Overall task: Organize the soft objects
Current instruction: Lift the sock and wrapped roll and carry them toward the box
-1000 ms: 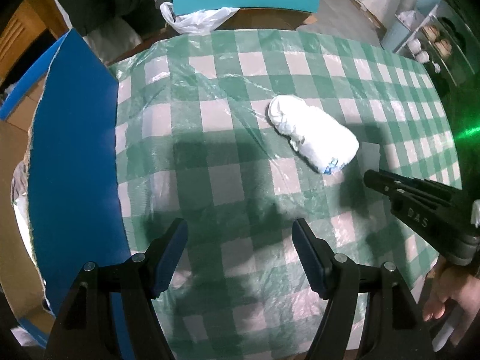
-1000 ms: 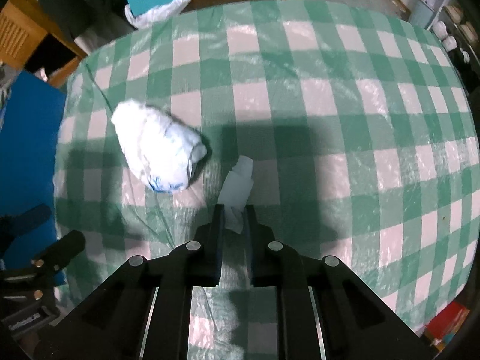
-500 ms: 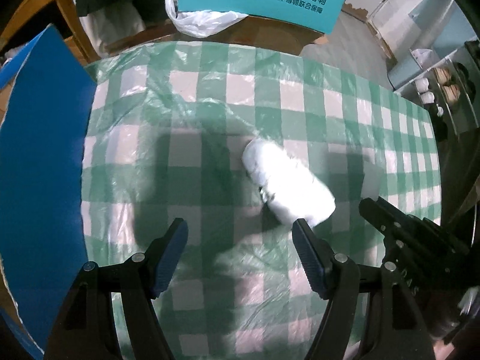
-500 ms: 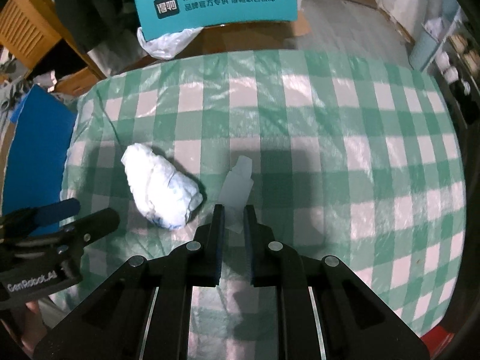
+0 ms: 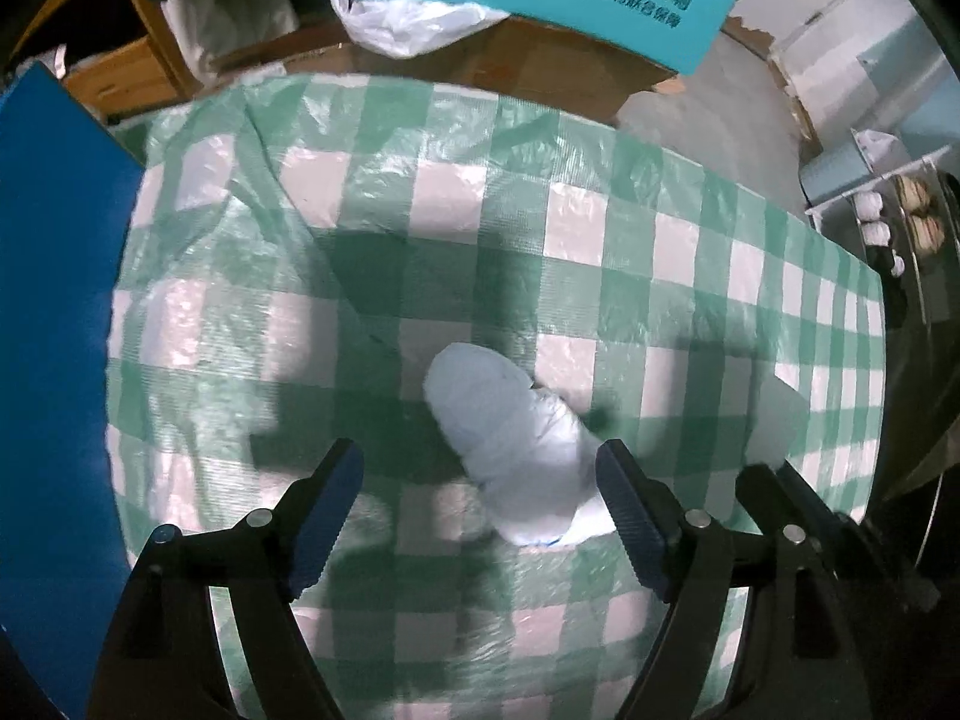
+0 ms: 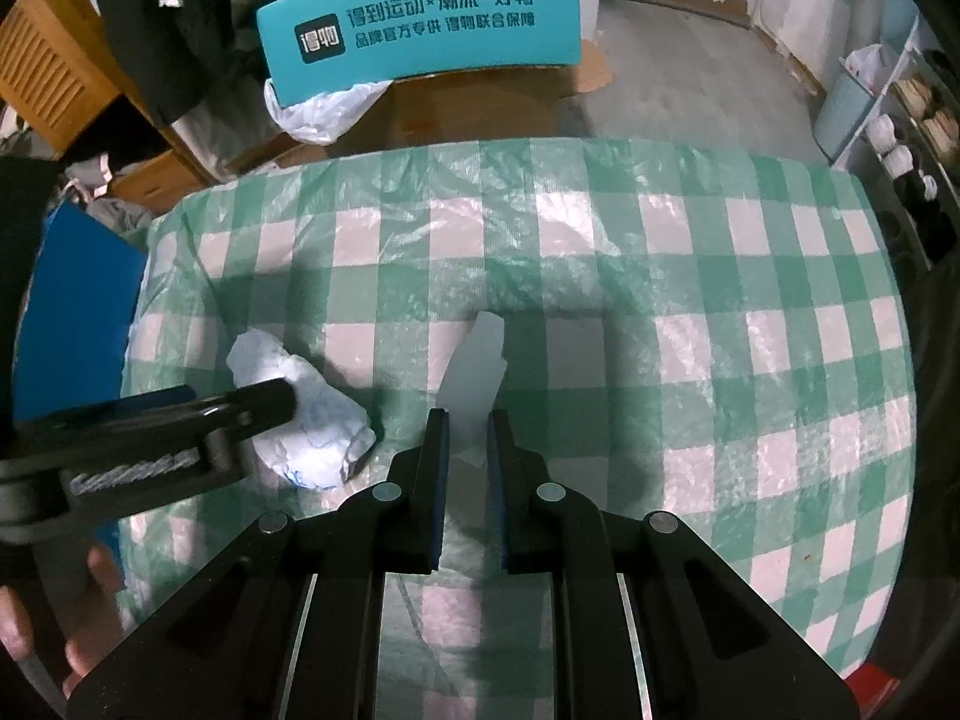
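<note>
From the left wrist camera, the left gripper (image 5: 480, 492) points down at a table under a green-and-white checked cloth (image 5: 600, 240), its jaws spread wide and just opened further, with a white soft bundle (image 5: 510, 444) lying on the cloth between the fingers, close to the right-hand one, and not yet squeezed; a blue board (image 5: 54, 300) lies along the table's left edge. From the right wrist camera, the right gripper (image 6: 467, 432) is clamped shut on a thin pale strip (image 6: 477, 363) that sticks up past its fingertips above the cloth (image 6: 720, 300). To its left the bundle (image 6: 312, 420) lies on the cloth with a finger of the left gripper (image 6: 180, 414) across it, and a teal box (image 6: 420, 30) stands beyond the table.
</note>
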The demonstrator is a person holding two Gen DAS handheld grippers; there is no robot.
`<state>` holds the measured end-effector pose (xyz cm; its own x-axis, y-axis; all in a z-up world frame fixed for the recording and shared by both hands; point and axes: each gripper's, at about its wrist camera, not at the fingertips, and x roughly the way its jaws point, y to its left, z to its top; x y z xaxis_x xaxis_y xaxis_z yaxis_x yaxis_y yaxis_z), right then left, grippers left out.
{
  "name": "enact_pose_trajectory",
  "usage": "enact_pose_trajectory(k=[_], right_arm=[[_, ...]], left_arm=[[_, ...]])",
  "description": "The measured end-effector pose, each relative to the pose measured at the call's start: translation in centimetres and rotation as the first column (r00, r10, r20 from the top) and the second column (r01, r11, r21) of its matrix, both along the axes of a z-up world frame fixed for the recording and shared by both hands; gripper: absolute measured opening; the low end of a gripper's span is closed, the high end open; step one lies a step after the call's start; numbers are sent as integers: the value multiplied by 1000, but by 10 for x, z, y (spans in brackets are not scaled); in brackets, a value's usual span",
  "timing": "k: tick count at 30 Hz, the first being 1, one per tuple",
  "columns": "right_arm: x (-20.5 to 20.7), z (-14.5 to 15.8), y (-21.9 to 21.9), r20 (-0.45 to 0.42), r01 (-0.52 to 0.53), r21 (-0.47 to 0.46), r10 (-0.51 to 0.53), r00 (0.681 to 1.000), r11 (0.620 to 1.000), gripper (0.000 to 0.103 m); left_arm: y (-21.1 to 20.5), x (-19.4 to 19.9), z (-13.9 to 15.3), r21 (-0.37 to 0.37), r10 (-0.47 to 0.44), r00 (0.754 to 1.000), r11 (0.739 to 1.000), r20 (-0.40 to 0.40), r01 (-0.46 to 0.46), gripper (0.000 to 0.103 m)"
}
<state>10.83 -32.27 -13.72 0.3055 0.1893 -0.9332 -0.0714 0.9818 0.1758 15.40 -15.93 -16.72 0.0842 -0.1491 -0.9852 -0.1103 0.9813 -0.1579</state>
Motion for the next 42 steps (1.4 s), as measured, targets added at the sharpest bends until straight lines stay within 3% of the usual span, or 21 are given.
enact_pose_trajectory(k=[5,13,14,16,21,31,42], right_arm=[[1,7,2,20,-12,-17,12,1000,1000,13],[1,8,-2,18,-1,-15,2,1000,1000,13],[0,9,-2,19,0,-14,1,1000,1000,13],[-1,10,-3,22,1,-13,-1,1000,1000,13],[-2,14,-1,28,-1,-9,1,1000,1000,13],[-9,26,2,44,-19,21,18,999,1000,13],[-28,48,18,83,-51,34,48,995,998,13]], left_arm=[[-9,7,-12,-6,11,999,1000,-38,-11,81],[-10,6,-21,-16,-13,999,1000,-32,13,79],[-11,5,-20,-11,-24,999,1000,-23,24,76],[-16,4,-20,7,-53,999,999,-7,53,56],[-16,-3,-18,6,-82,997,997,-8,82,48],[-9,-31,19,149,-251,966,959,68,239,47],[10,-57,63,243,-348,926,920,144,308,47]])
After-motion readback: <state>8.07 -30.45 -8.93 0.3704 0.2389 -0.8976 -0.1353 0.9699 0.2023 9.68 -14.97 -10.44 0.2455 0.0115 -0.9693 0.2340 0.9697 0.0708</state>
